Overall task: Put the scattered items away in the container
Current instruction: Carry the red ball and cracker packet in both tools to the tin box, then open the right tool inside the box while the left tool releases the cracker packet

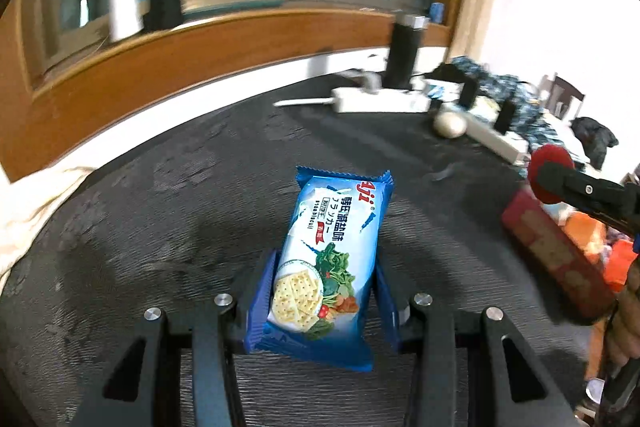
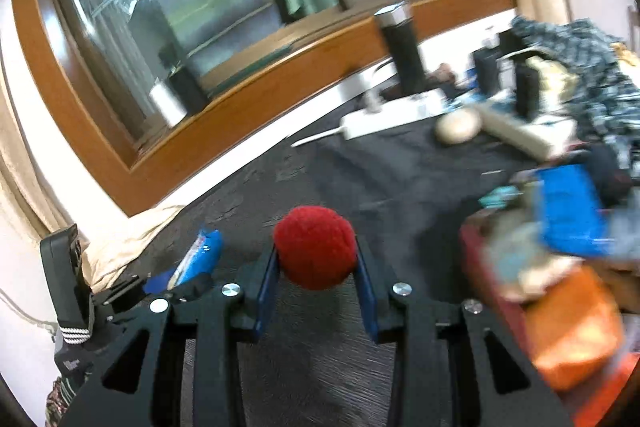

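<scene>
A blue and white cracker packet (image 1: 326,263) is clamped between the blue pads of my left gripper (image 1: 320,291), held above the dark cloth-covered table (image 1: 160,227). A fuzzy red ball (image 2: 315,247) sits pinched between the pads of my right gripper (image 2: 316,275). In the left wrist view the right gripper (image 1: 560,183) shows at the right edge with the red ball (image 1: 550,163) at its tip, over a red-sided container (image 1: 560,259). That container (image 2: 480,251) holds orange, blue and pale packets, blurred. The cracker packet (image 2: 200,259) appears left in the right wrist view.
White power strips (image 1: 380,99), a black cylinder (image 1: 404,55) and a beige egg-shaped object (image 1: 450,125) lie at the table's far side. A patterned dark cloth (image 2: 592,83) is piled at the right. A wooden window frame (image 1: 200,55) runs behind. A cream cloth (image 1: 36,211) hangs at left.
</scene>
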`<state>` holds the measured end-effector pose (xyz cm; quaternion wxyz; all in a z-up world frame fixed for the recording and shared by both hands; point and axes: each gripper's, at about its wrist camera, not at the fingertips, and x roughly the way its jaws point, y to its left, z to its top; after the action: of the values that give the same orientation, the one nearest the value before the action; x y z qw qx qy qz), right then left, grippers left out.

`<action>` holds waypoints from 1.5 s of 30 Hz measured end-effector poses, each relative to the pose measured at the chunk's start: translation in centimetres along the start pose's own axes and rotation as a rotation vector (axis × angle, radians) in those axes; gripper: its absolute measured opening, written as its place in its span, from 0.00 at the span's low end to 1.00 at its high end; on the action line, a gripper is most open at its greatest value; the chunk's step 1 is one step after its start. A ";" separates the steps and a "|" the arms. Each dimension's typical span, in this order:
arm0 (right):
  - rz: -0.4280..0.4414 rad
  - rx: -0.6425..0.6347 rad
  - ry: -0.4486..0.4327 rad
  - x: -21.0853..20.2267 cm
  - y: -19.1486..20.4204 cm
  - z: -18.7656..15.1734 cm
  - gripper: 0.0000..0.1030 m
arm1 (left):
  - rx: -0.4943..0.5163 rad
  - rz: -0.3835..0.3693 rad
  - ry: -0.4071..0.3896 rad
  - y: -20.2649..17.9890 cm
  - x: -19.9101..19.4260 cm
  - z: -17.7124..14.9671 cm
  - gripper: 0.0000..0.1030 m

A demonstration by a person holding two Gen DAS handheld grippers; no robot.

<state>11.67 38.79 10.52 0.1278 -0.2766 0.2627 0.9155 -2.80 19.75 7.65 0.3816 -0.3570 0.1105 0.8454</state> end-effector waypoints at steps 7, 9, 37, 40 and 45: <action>-0.145 0.056 -0.085 -8.1 -7.6 -0.3 0.38 | 0.067 -0.075 -0.032 -5.8 -0.9 0.8 0.46; -0.186 0.072 -0.109 -10.4 -9.8 -0.4 0.38 | 0.086 -0.094 -0.035 -7.3 -1.0 1.0 0.46; -0.235 0.118 -0.073 -14.2 -18.0 -4.0 0.57 | 0.250 -0.225 -0.067 -20.3 -1.9 3.4 0.46; -0.230 0.118 -0.093 -14.6 -18.0 -3.8 0.57 | 0.276 -0.245 -0.070 -21.9 -1.8 3.9 0.46; -0.207 0.122 -0.131 -15.4 -18.1 -3.5 0.57 | 0.315 -0.289 -0.070 -25.0 -1.0 5.1 0.46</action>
<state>32.63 50.54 9.45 0.2550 -0.2338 0.2791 0.8958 13.11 38.68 14.14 0.5537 -0.2753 0.1757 0.7660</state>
